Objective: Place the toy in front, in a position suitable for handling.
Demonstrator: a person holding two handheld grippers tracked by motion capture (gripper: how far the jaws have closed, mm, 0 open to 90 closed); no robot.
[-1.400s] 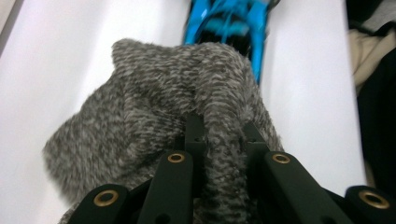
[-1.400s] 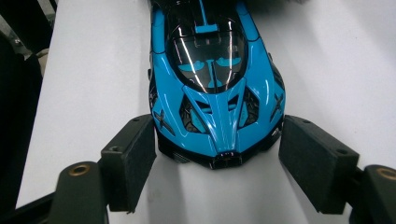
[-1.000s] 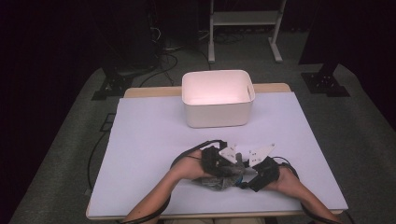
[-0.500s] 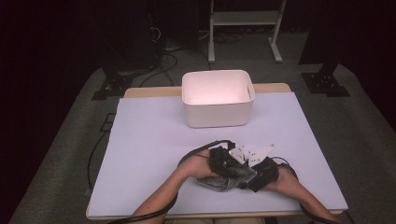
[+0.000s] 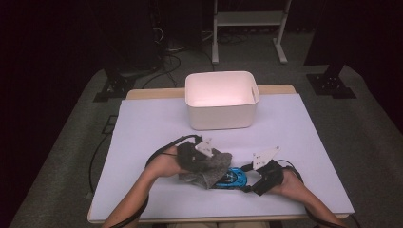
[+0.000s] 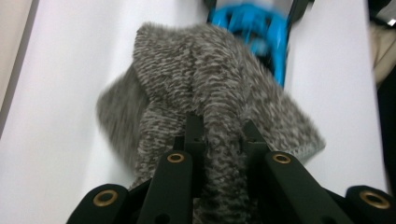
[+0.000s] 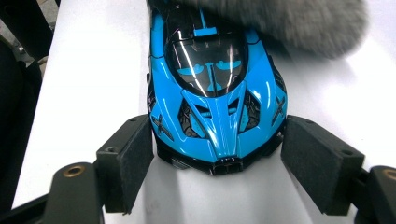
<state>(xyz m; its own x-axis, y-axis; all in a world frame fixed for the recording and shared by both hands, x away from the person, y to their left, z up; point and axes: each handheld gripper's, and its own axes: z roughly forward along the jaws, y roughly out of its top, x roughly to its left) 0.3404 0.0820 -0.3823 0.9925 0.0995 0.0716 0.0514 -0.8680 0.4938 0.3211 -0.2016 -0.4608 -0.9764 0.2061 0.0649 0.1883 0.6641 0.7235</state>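
Cloth (image 6: pixel 205 93) leftward; car (image 7: pixel 217 88) nose between right tongs (image 7: pixel 217 163)

Bright table, dark surroundings; close views blurred.

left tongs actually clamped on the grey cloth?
Yes. In the left gripper view the left tongs are pinched shut on a fold of the grey cloth, which bunches up between the jaws.

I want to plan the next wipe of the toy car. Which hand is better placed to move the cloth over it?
Left. The left gripper is shut on the grey cloth, which lies partly over the blue toy car. The right gripper is busy clasping the car's front on the table.
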